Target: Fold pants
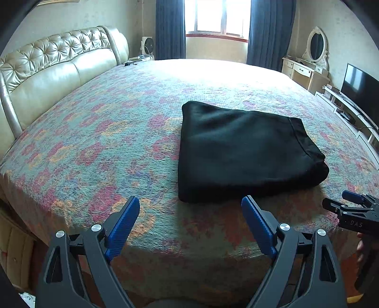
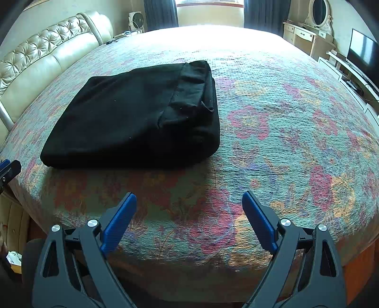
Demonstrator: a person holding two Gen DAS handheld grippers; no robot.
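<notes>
Black pants [image 1: 244,151] lie folded into a compact rectangle on the floral bedspread [image 1: 106,147]; they also show in the right wrist view [image 2: 132,118], with the hem band on top at the right side. My left gripper [image 1: 190,203] is open and empty, held just short of the pants' near edge. My right gripper [image 2: 189,200] is open and empty, to the right of the pants and nearer the bed's front edge. The right gripper also shows at the right edge of the left wrist view [image 1: 350,208].
A tufted cream headboard [image 1: 52,68] runs along the left. A window with dark curtains [image 1: 216,17] is at the far end. A dresser with an oval mirror [image 1: 312,54] and a TV [image 1: 360,83] on a low stand are at the right.
</notes>
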